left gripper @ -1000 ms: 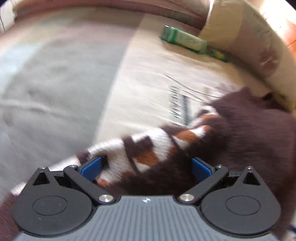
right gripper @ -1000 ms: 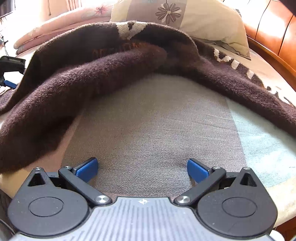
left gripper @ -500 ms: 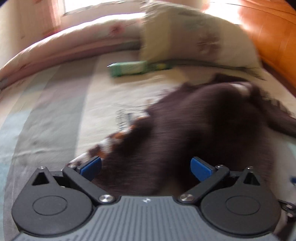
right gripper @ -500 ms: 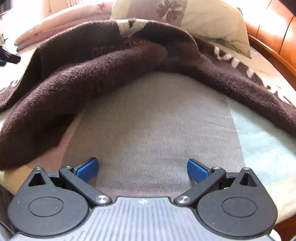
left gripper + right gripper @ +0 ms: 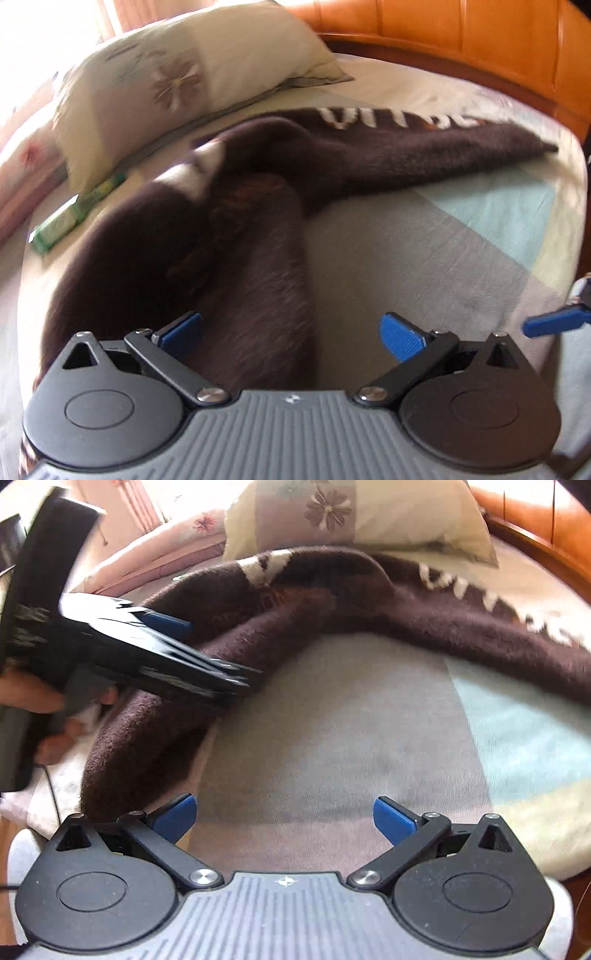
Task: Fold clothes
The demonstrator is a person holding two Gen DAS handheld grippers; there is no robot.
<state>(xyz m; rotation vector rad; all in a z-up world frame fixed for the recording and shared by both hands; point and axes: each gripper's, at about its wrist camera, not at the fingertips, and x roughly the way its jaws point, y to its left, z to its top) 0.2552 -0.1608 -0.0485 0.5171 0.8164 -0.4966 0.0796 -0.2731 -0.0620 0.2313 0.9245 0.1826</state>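
Observation:
A dark brown knitted sweater [image 5: 240, 221] with a white and rust pattern lies bunched in a long curved heap on the bed. My left gripper [image 5: 291, 332] hovers open over its near end, and fuzzy brown knit lies below the left pad [image 5: 181, 328]. In the right wrist view the sweater [image 5: 332, 620] arcs across the far side of the sheet. My right gripper [image 5: 284, 818] is open over bare grey sheet, with nothing between its fingers. The left gripper [image 5: 199, 646] shows blurred at the left, held by a hand [image 5: 33, 698], close over the sweater.
A flowered pillow [image 5: 184, 74] lies behind the sweater, with a green box [image 5: 70, 218] at its left. An orange wooden headboard [image 5: 480, 37] curves round the far right. The striped sheet [image 5: 351, 738] spreads in front. A pink quilt [image 5: 166, 542] lies far left.
My left gripper has swung rightward from the patterned hem to face the pillow and headboard, and now appears in the right wrist view. The right gripper has barely moved. Both stay open.

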